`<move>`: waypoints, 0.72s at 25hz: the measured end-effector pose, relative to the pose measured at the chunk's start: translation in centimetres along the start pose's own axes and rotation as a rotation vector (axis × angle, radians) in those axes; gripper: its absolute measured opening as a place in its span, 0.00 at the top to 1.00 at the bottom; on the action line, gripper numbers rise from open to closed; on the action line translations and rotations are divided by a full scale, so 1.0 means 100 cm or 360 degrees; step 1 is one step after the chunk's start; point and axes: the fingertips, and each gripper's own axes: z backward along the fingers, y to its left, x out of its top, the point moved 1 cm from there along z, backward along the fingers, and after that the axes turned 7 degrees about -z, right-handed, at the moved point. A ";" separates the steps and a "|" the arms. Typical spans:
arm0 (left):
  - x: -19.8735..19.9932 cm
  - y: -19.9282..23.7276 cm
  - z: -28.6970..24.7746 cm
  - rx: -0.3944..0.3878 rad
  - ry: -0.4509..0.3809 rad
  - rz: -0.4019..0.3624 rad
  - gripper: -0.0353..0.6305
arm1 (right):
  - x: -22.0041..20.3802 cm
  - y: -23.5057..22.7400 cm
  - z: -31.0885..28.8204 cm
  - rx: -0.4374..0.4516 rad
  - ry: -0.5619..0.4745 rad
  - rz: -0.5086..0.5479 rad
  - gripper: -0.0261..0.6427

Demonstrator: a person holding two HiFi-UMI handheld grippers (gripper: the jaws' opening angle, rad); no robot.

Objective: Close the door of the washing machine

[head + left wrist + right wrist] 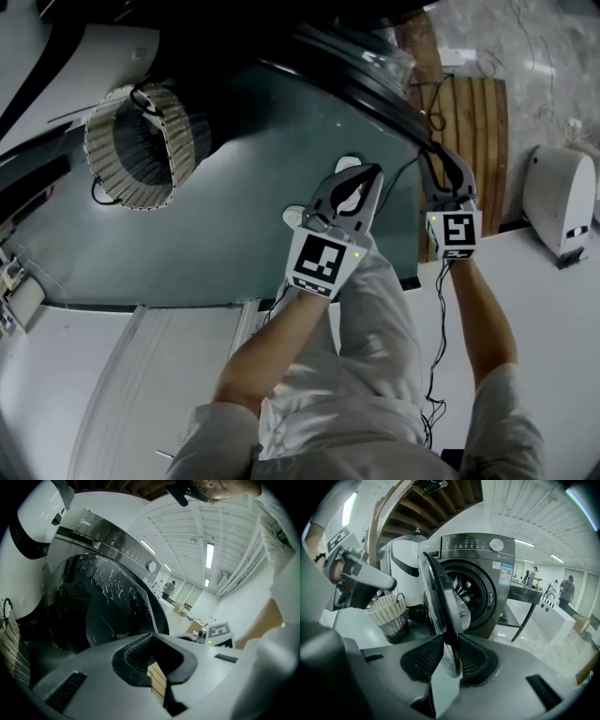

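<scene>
Here's the door [439, 592] of the dark grey washing machine [497, 578], and it's wide open. In the right gripper view it shows edge-on, a round disc standing upright, reaching out from the left side of the drum mouth towards the camera. Its clear glass bowl bulges right, back at the ribbed steel drum. The right hand-held gripper [449, 654] has its jaws spread wide, with the door's glossy black rim sitting between the ridged pads. The left hand-held gripper [151, 638] is closed on nothing, tips together, facing the door's dark, streaky, reflective outer face. A woven wicker basket [388, 613] sits on the floor left of the machine.
</scene>
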 end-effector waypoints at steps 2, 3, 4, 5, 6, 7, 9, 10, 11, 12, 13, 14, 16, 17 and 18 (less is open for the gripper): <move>0.005 0.001 -0.008 -0.0018 -0.0013 -0.0006 0.94 | 0.004 -0.010 -0.003 0.0007 0.0000 0.0024 0.81; 0.008 0.001 -0.012 -0.0030 -0.0022 -0.0012 0.94 | 0.006 -0.014 -0.005 0.0009 0.0000 0.0034 0.81; 0.012 0.002 -0.016 -0.0040 -0.0029 -0.0019 0.94 | 0.008 -0.018 -0.007 0.0012 0.0000 0.0043 0.81; 0.016 0.004 -0.021 -0.0046 -0.0035 -0.0027 0.94 | 0.011 -0.022 -0.009 0.0016 0.0000 0.0051 0.81; 0.020 0.007 -0.027 -0.0050 -0.0042 -0.0034 0.94 | 0.013 -0.026 -0.012 0.0021 -0.0001 0.0058 0.81; 0.025 0.009 -0.032 -0.0053 -0.0048 -0.0041 0.94 | 0.016 -0.030 -0.015 0.0024 -0.0002 0.0064 0.81; 0.035 0.013 -0.044 -0.0060 -0.0063 -0.0056 0.94 | 0.021 -0.039 -0.020 0.0030 -0.0001 0.0068 0.81; 0.040 0.014 -0.050 -0.0064 -0.0069 -0.0065 0.94 | 0.024 -0.044 -0.022 0.0032 0.0001 0.0074 0.80; 0.044 0.015 -0.055 -0.0068 -0.0074 -0.0074 0.94 | 0.026 -0.049 -0.025 0.0035 0.0002 0.0084 0.80; 0.048 0.015 -0.060 -0.0073 -0.0077 -0.0083 0.94 | 0.029 -0.054 -0.028 0.0036 0.0003 0.0097 0.80; 0.051 0.015 -0.064 -0.0080 -0.0080 -0.0091 0.94 | 0.032 -0.059 -0.031 0.0036 0.0003 0.0112 0.80; 0.054 0.015 -0.068 -0.0088 -0.0081 -0.0098 0.94 | 0.036 -0.065 -0.034 0.0034 0.0002 0.0127 0.80; 0.057 0.016 -0.075 -0.0100 -0.0079 -0.0106 0.94 | 0.042 -0.075 -0.041 0.0028 -0.0008 0.0156 0.80; 0.058 0.017 -0.078 -0.0103 -0.0078 -0.0108 0.94 | 0.046 -0.081 -0.046 0.0025 -0.0013 0.0173 0.80; 0.060 0.017 -0.080 -0.0104 -0.0076 -0.0107 0.94 | 0.050 -0.086 -0.049 0.0022 -0.0018 0.0190 0.80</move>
